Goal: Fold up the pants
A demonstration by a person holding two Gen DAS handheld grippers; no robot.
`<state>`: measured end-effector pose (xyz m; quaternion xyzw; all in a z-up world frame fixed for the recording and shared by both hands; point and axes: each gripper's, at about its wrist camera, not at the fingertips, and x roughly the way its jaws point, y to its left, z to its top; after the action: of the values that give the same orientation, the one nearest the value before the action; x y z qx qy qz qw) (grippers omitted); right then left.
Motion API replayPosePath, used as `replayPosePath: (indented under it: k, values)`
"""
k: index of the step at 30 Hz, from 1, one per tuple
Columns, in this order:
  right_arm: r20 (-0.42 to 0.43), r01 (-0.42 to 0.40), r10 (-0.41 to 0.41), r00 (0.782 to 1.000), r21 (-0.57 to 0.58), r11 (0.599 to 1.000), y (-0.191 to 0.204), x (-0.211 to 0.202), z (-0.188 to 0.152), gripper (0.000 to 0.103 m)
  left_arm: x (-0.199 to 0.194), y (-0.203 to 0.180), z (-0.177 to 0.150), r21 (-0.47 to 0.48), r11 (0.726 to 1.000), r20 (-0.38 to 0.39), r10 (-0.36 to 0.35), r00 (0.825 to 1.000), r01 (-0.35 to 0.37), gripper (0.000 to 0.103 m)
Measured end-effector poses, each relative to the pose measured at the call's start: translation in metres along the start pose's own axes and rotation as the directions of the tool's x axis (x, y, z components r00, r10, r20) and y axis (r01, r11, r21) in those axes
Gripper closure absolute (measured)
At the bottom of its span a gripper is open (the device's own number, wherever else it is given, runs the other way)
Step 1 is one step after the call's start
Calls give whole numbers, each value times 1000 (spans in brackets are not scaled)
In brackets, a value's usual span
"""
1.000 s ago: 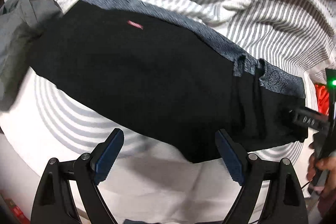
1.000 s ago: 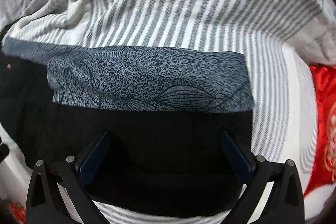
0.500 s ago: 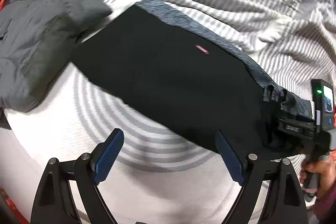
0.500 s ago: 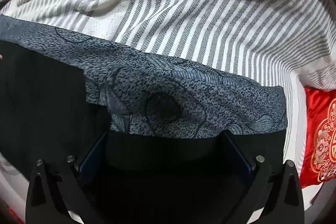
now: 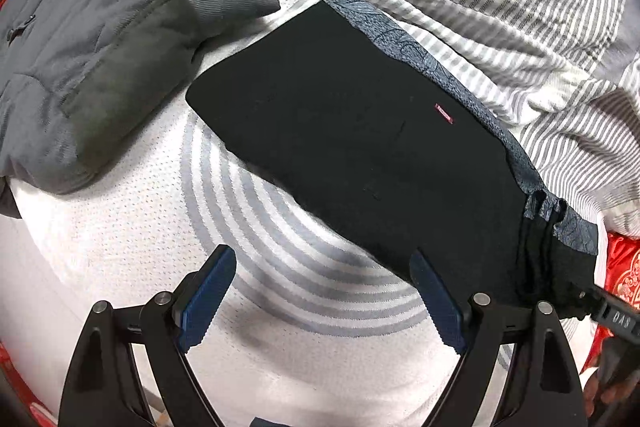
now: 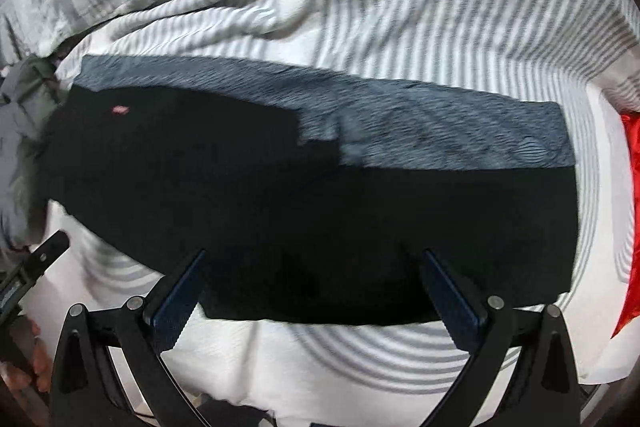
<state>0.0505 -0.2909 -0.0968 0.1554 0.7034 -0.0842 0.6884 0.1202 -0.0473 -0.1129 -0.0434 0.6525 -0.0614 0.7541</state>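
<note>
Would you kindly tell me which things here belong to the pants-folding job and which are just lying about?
For the job:
- black pants with blue-grey patterned side
- left gripper, jaws open
- right gripper, jaws open

Lying about:
- grey jacket
- striped blanket
- red cushion
- white mattress

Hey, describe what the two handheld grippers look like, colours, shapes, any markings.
Both the left gripper and the right gripper share one build: black triangular cut-out arms with silver round pivot bolts, ending in flat dark-blue ribbed pads. From the left wrist view, the other gripper's black body shows white lettering, only partly readable. No cables or sleeves are clearly visible.
</note>
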Motion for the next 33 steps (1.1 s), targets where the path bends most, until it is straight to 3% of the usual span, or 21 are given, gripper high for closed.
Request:
replayPosePath:
  k: [12, 16, 20, 25, 33]
  values:
    - [-51, -37, 33, 998, -65, 997, 44, 17, 4, 0, -2, 24, 12, -61, 998, 20, -19, 1000, 20, 14]
    - [-56, -46, 42, 998, -74, 996, 53, 20, 5, 0, -8, 40, 17, -110, 987, 69, -106, 992, 113, 14]
    - [-66, -67, 62, 996, -79, 995, 60, 23, 5, 0, -4, 67, 24, -215, 946, 121, -219, 968, 241, 14]
    - [-88, -96, 89, 992, -79, 992, 66, 31, 2, 0, 10, 78, 34, -251, 918, 138, -280, 950, 307, 14]
    - [-100, -122, 114, 988, -85, 989, 73, 36, 1, 0, 32, 74, 49, -249, 913, 121, -302, 946, 324, 15]
